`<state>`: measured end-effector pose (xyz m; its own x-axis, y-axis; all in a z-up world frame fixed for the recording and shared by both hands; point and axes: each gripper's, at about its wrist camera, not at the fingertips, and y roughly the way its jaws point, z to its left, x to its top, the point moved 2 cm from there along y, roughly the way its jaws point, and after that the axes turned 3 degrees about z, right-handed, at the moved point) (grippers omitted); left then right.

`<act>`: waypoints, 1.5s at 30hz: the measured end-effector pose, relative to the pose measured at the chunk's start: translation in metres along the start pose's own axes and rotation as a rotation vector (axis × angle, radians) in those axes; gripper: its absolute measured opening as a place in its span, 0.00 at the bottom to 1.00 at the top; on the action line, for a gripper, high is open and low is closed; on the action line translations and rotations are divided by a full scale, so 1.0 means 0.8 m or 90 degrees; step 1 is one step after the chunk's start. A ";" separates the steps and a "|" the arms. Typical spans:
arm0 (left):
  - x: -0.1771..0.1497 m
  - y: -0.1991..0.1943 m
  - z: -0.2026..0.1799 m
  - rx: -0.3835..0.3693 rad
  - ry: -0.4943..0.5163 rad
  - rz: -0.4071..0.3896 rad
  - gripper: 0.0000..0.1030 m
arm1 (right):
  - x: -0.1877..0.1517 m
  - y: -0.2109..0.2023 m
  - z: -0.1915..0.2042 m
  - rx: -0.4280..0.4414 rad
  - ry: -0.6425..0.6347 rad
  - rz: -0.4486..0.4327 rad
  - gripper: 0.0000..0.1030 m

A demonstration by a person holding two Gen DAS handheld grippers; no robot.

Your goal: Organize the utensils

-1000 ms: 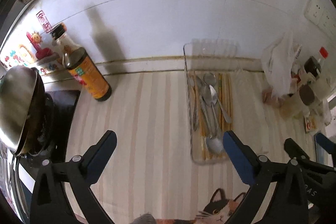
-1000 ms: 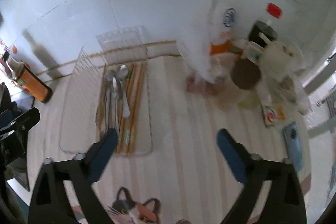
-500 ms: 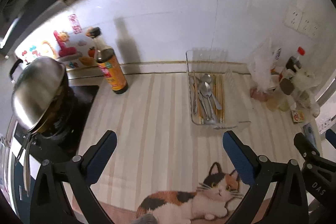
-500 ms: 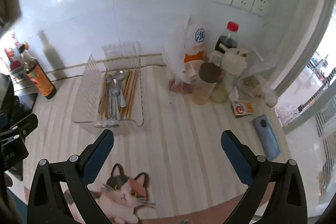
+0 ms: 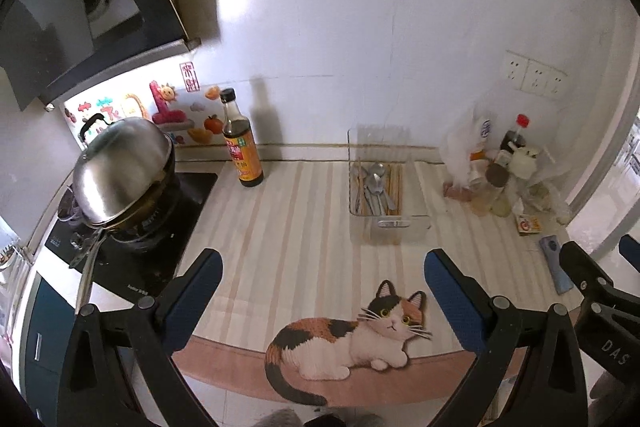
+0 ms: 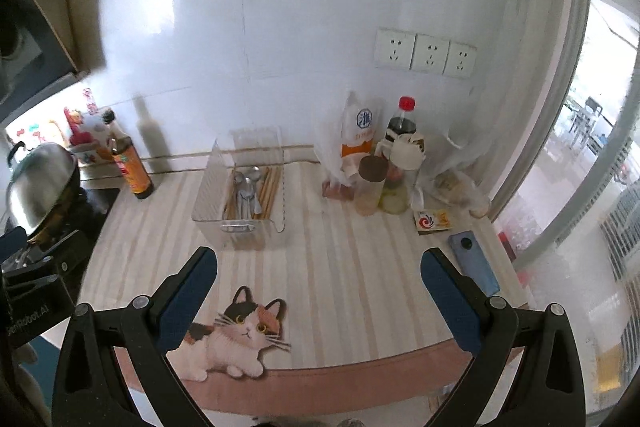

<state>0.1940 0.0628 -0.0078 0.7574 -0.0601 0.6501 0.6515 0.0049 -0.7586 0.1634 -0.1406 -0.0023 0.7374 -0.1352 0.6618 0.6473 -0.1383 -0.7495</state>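
A clear plastic utensil tray (image 5: 400,227) stands on the striped counter near the back wall; it also shows in the right wrist view (image 6: 244,229). Inside lie several metal spoons (image 5: 375,187) (image 6: 245,187) and wooden chopsticks (image 5: 394,181) (image 6: 268,187). My left gripper (image 5: 322,287) is open and empty, held high and well in front of the tray. My right gripper (image 6: 318,283) is open and empty too, above the counter's front edge. The right gripper's body shows at the right edge of the left wrist view.
A soy sauce bottle (image 5: 242,151) stands left of the tray. A steel-lidded pot (image 5: 120,175) sits on the stove at far left. Bottles, jars and bags (image 6: 384,163) crowd the right. A blue phone (image 6: 474,265) lies near the right edge. A cat picture (image 5: 360,339) marks the counter's front.
Both grippers have pulled back and up from the tray, so the whole counter shows. Both stay open and empty. The utensils lie in the tray as before.
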 end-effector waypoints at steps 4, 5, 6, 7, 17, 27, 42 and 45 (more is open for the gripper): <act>-0.010 -0.027 -0.001 -0.003 -0.004 -0.012 1.00 | -0.009 -0.036 -0.005 0.003 0.002 -0.017 1.00; -0.012 -0.032 -0.001 -0.003 -0.005 -0.014 1.00 | -0.011 -0.043 -0.007 0.005 0.002 -0.022 1.00; -0.014 -0.037 -0.001 -0.005 -0.006 -0.016 1.00 | -0.013 -0.050 -0.009 0.003 0.002 -0.026 1.00; -0.015 -0.040 -0.002 -0.005 -0.006 -0.018 1.00 | -0.015 -0.057 -0.011 0.006 0.003 -0.028 1.00; -0.025 -0.063 -0.011 0.005 -0.011 -0.033 1.00 | -0.022 -0.090 -0.020 0.014 0.001 -0.049 1.00; -0.028 -0.057 -0.019 0.005 -0.016 -0.014 1.00 | -0.021 -0.086 -0.023 0.007 -0.015 -0.041 1.00; -0.018 -0.047 -0.010 0.031 -0.021 0.004 1.00 | -0.013 -0.071 -0.019 0.026 -0.020 -0.022 1.00; -0.017 -0.046 -0.010 0.031 -0.020 0.003 1.00 | -0.011 -0.067 -0.017 0.027 -0.021 -0.020 1.00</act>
<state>0.1597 0.0557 0.0107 0.7610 -0.0292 0.6481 0.6487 0.0543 -0.7591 0.1197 -0.1454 0.0325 0.7223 -0.0995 0.6844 0.6771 -0.0996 -0.7291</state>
